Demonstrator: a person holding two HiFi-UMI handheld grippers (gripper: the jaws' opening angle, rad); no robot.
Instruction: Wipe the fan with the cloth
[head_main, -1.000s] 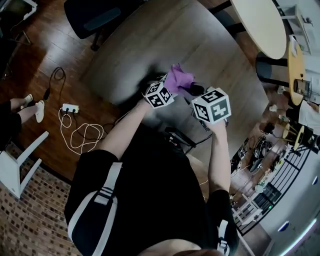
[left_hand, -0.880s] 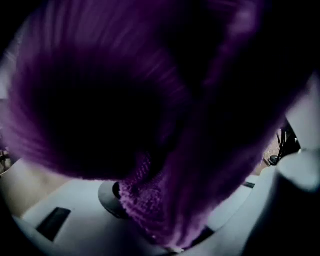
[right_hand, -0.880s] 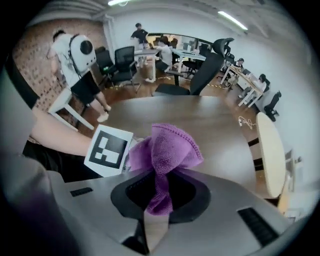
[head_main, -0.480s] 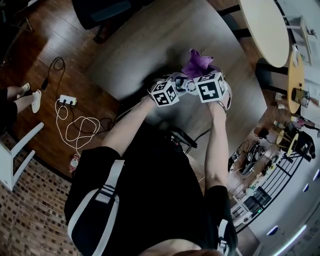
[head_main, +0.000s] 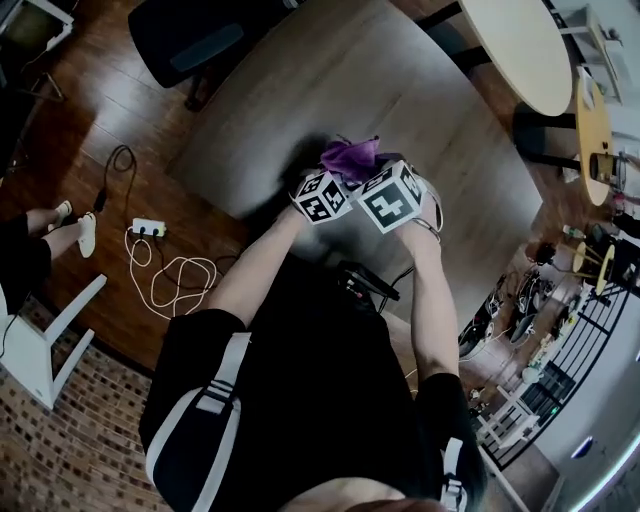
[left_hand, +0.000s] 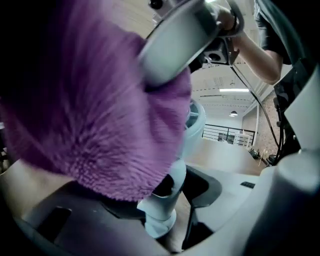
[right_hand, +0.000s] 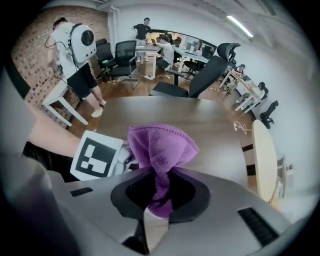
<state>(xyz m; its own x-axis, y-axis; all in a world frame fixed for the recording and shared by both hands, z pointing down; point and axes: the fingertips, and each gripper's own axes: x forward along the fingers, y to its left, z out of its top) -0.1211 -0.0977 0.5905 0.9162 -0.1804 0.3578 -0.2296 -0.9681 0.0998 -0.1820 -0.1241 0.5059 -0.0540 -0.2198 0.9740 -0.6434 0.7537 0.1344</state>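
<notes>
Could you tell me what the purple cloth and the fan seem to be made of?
The purple cloth looks like soft, matte microfibre: fuzzy pile, stitched hem. The fan seems smooth pale-blue plastic, judging by the soft sheen on its stem.

My head view is dim; gripper views, lit by ceiling strips (right_hand: 239, 24), curve at dark edges, with the near cloth (left_hand: 90, 100) blurred.

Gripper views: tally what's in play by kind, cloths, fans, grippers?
Purple cloth: 1
Pale blue fan: 1
Grippers: 2 (left gripper on the fan, right gripper on the cloth)
Total: 4
</notes>
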